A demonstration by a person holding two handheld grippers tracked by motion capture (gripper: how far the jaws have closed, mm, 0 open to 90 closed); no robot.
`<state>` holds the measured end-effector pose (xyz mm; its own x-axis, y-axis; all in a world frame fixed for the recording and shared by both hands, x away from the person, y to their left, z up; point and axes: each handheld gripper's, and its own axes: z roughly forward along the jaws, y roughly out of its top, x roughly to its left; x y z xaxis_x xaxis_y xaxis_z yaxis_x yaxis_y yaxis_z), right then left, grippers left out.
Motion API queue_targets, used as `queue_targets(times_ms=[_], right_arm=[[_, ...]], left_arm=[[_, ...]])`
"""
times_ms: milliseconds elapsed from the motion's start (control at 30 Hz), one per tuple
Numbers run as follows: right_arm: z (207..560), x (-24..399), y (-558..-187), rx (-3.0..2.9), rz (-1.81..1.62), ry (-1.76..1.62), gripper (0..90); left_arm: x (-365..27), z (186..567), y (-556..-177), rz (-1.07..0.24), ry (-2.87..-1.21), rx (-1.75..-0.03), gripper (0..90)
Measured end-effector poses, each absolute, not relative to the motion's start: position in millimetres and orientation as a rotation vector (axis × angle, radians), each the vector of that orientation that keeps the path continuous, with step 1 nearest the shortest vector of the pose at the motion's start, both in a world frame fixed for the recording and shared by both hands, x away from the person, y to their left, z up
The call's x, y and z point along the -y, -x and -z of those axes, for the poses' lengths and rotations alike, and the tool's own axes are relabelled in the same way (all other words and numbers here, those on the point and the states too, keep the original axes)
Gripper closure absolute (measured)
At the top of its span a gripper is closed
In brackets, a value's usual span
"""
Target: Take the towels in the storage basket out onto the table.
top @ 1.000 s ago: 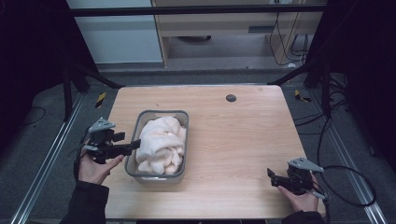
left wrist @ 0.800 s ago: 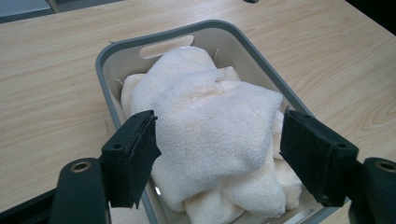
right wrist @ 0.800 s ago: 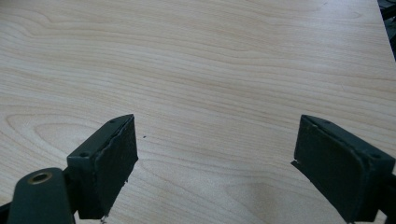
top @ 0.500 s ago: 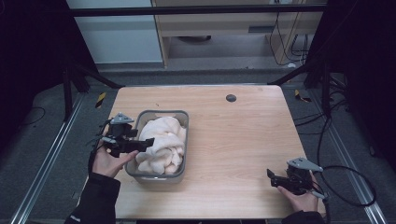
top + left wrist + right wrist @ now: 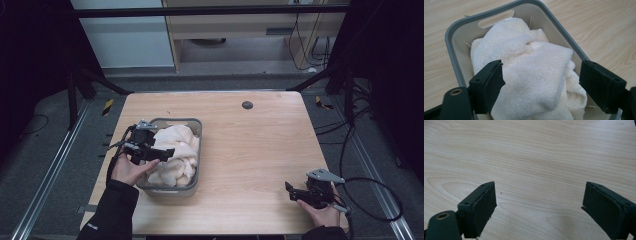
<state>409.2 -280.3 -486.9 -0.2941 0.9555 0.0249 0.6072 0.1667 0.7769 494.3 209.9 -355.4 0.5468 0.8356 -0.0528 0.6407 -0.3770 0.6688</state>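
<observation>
While towel point(image 5: 529, 72) heaps in grey bin point(image 5: 195, 125) at tabletop's point(image 5: 260, 145) 9 o'clock, left gripper point(image 5: 162, 153) hangs over it, jaws wide. Right gripper point(image 5: 290, 192), 5 o'clock, jaws wide. Bin bottom hidden by towel.

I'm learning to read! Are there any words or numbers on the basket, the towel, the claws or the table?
No words or numbers can be read anywhere.
The grey basket, white towel, wooden table and both claws, left claw and right claw, are all plain.
</observation>
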Motion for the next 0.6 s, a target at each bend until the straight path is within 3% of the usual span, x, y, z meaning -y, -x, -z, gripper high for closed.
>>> queue_targets(times_ms=[600], right_arm=[[488.1, 279.5, -410.1, -1.995, -0.955, -1.485, 9.9]], left_arm=[[-200.6, 385.2, -511.0, -0.355, -2.235, -1.253, 8.1]])
